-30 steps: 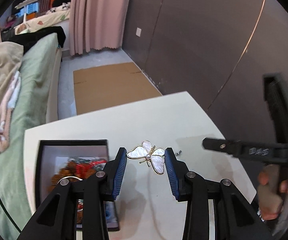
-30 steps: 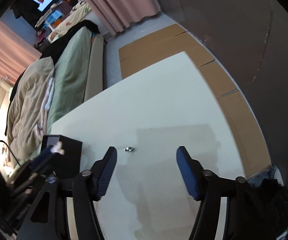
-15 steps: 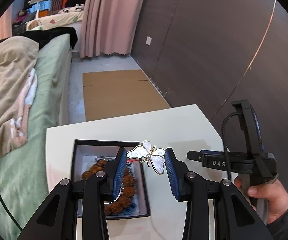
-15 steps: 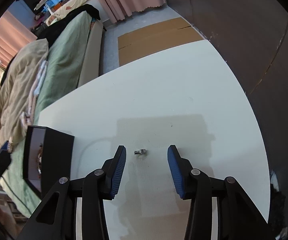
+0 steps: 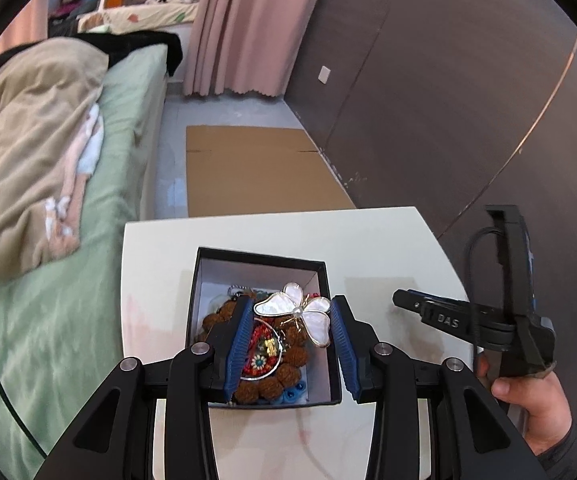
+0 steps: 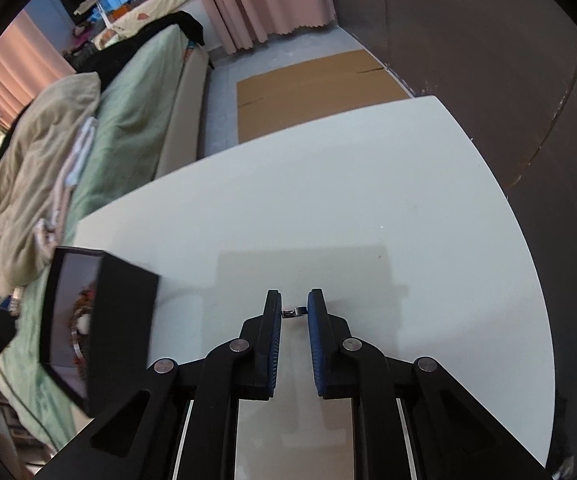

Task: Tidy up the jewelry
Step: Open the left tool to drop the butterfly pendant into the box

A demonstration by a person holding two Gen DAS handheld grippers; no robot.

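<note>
My left gripper (image 5: 291,312) is shut on a white mother-of-pearl butterfly brooch (image 5: 296,312) with gold trim, held above an open black jewelry box (image 5: 326,280) on the white table (image 5: 160,264). The box holds brown bead bracelets (image 5: 284,364) and colourful pieces. My right gripper (image 6: 293,312) has closed on a small silver metal piece (image 6: 293,312) lying on the table (image 6: 328,184); both pads touch its ends. The box also shows in the right wrist view (image 6: 124,320), at the left. The right gripper shows in the left wrist view (image 5: 448,322), right of the box.
A bed with green sheet (image 5: 48,280) and beige blanket (image 5: 28,128) lies left of the table. Flat cardboard (image 5: 256,172) covers the floor beyond. A dark wall (image 5: 468,100) runs along the right. Pink curtains (image 5: 248,24) hang at the back.
My left gripper carried the butterfly brooch leftwards from over the bare table to above the box. My right gripper moved onto the small metal piece and closed its jaws around it.
</note>
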